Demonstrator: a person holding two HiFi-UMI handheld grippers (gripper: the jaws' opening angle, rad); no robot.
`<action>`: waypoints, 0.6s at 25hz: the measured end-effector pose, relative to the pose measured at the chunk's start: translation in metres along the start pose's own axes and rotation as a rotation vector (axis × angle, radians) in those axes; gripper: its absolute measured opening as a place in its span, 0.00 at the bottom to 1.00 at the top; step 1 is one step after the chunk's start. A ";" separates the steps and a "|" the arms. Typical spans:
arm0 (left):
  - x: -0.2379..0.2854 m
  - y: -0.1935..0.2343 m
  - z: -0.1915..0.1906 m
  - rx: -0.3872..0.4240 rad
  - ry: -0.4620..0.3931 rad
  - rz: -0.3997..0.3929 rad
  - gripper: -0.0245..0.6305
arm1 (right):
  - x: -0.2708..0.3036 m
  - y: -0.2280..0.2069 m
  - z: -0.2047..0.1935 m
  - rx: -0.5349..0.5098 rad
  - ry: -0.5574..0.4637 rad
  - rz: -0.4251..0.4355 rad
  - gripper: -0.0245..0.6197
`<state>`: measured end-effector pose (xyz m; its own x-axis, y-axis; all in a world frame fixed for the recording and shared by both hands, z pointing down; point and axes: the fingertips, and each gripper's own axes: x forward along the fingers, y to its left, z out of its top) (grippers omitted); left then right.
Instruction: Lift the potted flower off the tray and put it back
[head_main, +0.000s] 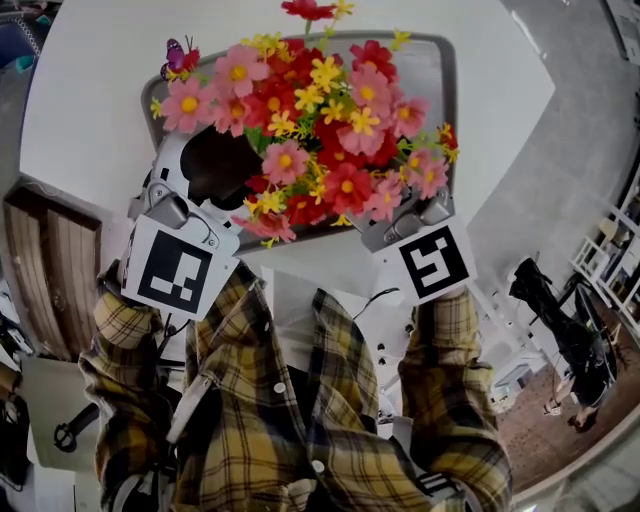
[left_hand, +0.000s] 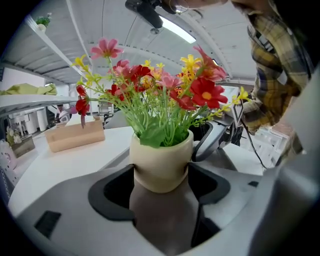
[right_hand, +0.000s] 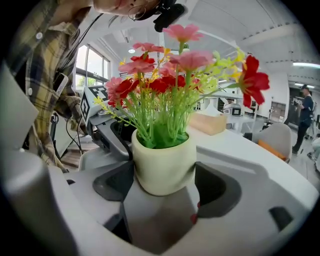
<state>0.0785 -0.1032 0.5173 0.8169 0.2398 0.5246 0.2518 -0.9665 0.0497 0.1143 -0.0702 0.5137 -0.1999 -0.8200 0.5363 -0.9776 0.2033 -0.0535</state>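
Note:
The potted flower (head_main: 310, 110), a cream pot (left_hand: 161, 162) full of red, pink and yellow blooms, stands upright on the grey tray (head_main: 432, 62). My left gripper (head_main: 215, 175) and right gripper (head_main: 405, 215) flank the pot from opposite sides. In the left gripper view the pot sits between the left gripper's (left_hand: 161, 172) wide-spread jaws, with the dark pads close beside its walls. The right gripper view shows the same: the pot (right_hand: 164, 165) rests on the tray (right_hand: 157, 215) between the right gripper's (right_hand: 164, 175) spread jaws. Neither grip squeezes it. Flowers hide the fingertips in the head view.
The tray lies on a round white table (head_main: 90, 90). A wooden block (left_hand: 75, 136) stands farther off on the table. A chair (right_hand: 277, 137) and a person (right_hand: 304, 115) are off to one side. My plaid sleeves fill the near edge.

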 end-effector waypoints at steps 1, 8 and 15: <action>0.000 0.000 0.000 -0.001 0.001 0.002 0.53 | 0.000 0.000 0.000 0.002 -0.002 0.000 0.59; 0.001 -0.002 0.002 -0.004 0.007 0.021 0.53 | -0.002 -0.001 0.000 0.000 -0.012 -0.009 0.59; 0.000 -0.001 0.002 -0.009 0.004 0.027 0.53 | -0.001 -0.001 0.000 0.005 0.000 -0.035 0.59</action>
<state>0.0793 -0.1025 0.5159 0.8212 0.2133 0.5293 0.2251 -0.9734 0.0429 0.1152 -0.0691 0.5134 -0.1656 -0.8265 0.5380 -0.9843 0.1720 -0.0388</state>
